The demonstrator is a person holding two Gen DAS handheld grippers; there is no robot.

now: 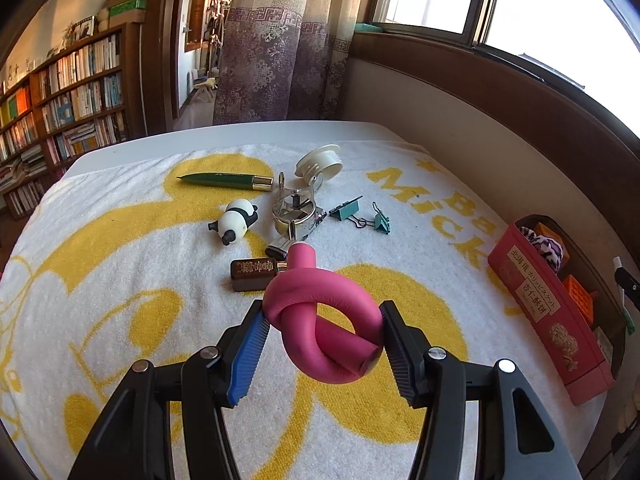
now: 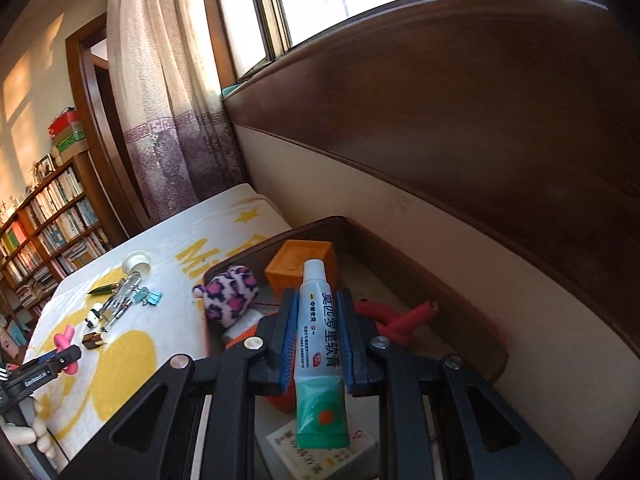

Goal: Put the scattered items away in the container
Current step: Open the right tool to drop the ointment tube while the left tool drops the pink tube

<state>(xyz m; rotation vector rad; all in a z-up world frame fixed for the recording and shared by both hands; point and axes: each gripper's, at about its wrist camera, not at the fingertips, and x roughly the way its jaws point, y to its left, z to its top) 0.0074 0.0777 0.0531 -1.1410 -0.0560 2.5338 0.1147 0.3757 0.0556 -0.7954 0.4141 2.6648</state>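
Observation:
My left gripper [image 1: 322,326] is shut on a knotted pink foam curler [image 1: 320,320], held above the yellow-and-white towel [image 1: 120,300]. Beyond it lie a brown bottle [image 1: 254,274], a panda figure [image 1: 236,220], a green pen [image 1: 226,180], a metal clamp [image 1: 294,216], teal binder clips [image 1: 362,214] and a white spool [image 1: 320,164]. The pink container [image 1: 552,308] stands at the right. My right gripper [image 2: 318,336] is shut on a white-and-green ointment tube [image 2: 318,344], held over the container [image 2: 460,300].
In the container lie an orange block [image 2: 300,268], a pink leopard plush [image 2: 232,296], a red curler [image 2: 400,318] and a white box [image 2: 320,456]. A wooden-trimmed wall [image 2: 460,140] runs close behind it. A bookshelf [image 1: 60,104] stands far left.

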